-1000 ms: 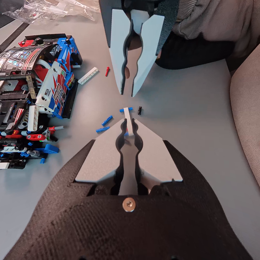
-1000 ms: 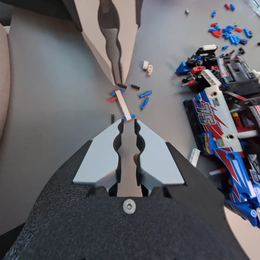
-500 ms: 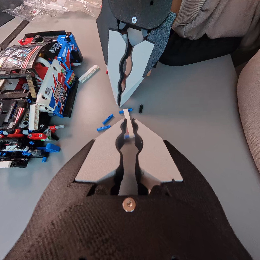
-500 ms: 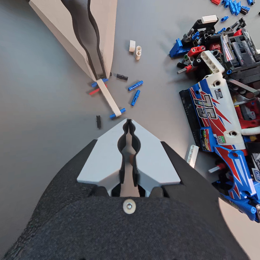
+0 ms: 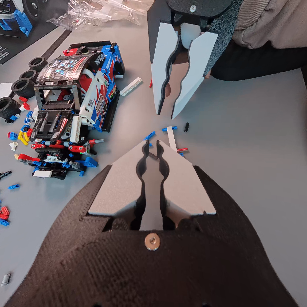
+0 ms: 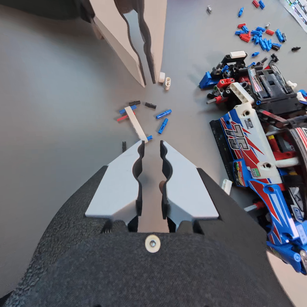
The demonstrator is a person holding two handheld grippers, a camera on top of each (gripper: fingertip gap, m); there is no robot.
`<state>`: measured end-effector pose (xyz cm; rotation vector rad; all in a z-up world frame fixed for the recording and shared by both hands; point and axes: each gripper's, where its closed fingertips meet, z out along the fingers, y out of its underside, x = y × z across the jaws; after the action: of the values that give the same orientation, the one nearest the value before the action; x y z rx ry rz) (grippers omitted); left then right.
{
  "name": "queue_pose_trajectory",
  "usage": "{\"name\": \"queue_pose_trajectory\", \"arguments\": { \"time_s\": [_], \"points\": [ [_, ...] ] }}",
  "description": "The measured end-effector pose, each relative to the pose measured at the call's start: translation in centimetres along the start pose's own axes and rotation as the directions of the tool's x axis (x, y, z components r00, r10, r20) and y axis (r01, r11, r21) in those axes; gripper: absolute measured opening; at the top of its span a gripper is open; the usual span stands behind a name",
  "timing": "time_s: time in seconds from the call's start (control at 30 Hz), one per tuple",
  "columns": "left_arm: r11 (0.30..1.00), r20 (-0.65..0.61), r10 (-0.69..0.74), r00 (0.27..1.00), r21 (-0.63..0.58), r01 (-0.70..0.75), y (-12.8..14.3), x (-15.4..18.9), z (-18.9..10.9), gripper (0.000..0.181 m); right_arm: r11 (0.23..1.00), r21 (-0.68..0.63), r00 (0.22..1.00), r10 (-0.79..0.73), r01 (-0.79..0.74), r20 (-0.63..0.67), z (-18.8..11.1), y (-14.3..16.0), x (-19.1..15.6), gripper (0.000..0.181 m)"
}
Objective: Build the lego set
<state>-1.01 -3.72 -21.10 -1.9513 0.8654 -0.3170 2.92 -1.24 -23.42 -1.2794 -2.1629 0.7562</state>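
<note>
1. Now the left gripper [image 5: 152,141] hangs just above the grey table [image 5: 249,149], its jaws slightly apart and holding nothing; a black pin [image 5: 153,155] lies on the table in the gap between them.
2. Opposite it, the right gripper [image 6: 152,141] has its jaws spread and empty, tips pointing down at the same patch of table.
3. Between the two grippers lies a white beam [image 6: 136,124] flat on the table, with a blue pin [image 6: 149,137] through the end nearest the right gripper and another blue pin [image 6: 122,111] at the far end, beside a red axle [image 6: 122,118].
4. Loose near the beam are two blue pins [image 6: 163,113], two black pins [image 6: 134,103] and a further black pin [image 5: 186,127].
5. Well to the side stands the partly built race car [image 5: 79,106], blue, white and red, with black tyres [image 5: 23,84] behind it.
6. Beside the car lies a second white beam [image 5: 131,86].
</note>
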Motion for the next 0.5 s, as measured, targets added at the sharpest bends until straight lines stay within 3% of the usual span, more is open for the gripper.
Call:
{"name": "queue_pose_trajectory", "arguments": {
  "time_s": [0.23,0.37,0.5],
  "points": [
    [0.999,-0.017,0.003,1.000,-0.035,-0.004,0.8,0.4,0.7,0.006,0.992,-0.076,0.992,-0.099,0.105,0.077,2.3,-0.1,-1.6,0.019],
    [1.000,-0.044,0.014,0.999,-0.028,-0.015,0.8,0.9,0.8,0.009,0.985,-0.123,0.986,-0.110,0.125,0.127,2.6,-0.2,-1.7,0.010],
    [0.998,-0.073,0.052,0.996,0.041,-0.049,-0.6,2.0,0.7,0.029,0.998,-0.059,0.980,-0.009,0.022,0.200,1.9,-0.5,-1.8,0.006]
  ]
}}
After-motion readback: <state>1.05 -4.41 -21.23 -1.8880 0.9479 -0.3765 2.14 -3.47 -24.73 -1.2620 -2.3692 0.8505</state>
